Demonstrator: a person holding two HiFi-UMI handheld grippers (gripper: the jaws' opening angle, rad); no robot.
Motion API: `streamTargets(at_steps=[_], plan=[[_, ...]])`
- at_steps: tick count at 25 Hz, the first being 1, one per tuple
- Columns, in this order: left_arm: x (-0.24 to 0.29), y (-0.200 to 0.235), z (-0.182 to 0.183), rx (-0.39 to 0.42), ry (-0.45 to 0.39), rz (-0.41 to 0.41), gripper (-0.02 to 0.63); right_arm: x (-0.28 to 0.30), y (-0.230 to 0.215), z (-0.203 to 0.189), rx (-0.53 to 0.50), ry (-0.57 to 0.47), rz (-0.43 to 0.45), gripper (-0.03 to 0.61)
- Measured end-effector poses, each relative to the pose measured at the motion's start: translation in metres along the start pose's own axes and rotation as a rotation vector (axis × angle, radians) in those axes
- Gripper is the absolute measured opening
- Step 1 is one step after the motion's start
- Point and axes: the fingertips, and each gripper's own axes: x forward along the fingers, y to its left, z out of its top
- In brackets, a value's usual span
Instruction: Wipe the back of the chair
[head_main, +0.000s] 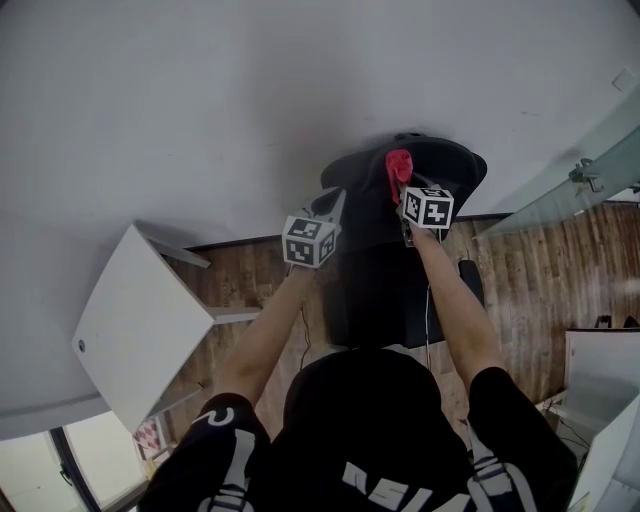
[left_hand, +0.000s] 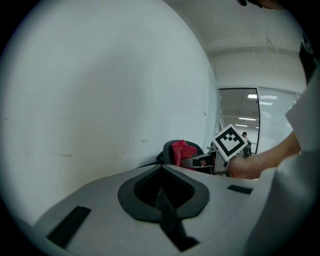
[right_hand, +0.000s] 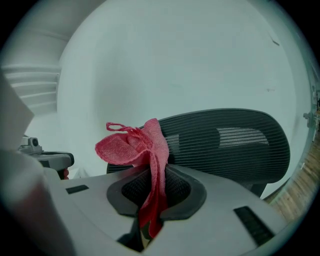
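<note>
Person's black-clad shoulders (head_main: 360, 440) nearest, seen from above. Wood floor (head_main: 540, 290), white wall (head_main: 250, 100), glass partition (head_main: 560, 190) at right, white table (head_main: 140, 320) at left. Chair (head_main: 445, 165): black, ribbed mesh back. It stands at the floor's wall edge, seat facing the person, the back's long axis along the wall. Right gripper (head_main: 402, 190) clamps a red cloth (head_main: 399, 168) at the back's top. Left gripper (head_main: 335, 205) jaws pressed together, nothing between them.
</note>
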Motion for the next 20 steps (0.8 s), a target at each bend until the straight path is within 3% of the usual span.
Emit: streamTargets(at_steps=[10, 20], plan=[[0.037, -0.042, 0.011, 0.043, 0.016, -0.008, 0.025, -0.012, -0.058, 0.015, 0.036, -0.008, -0.044, 0.072], [0.06, -0.074, 0.011, 0.058, 0.03, -0.019, 0.025, -0.038, -0.124, 0.021, 0.067, -0.025, -0.177, 0.072]])
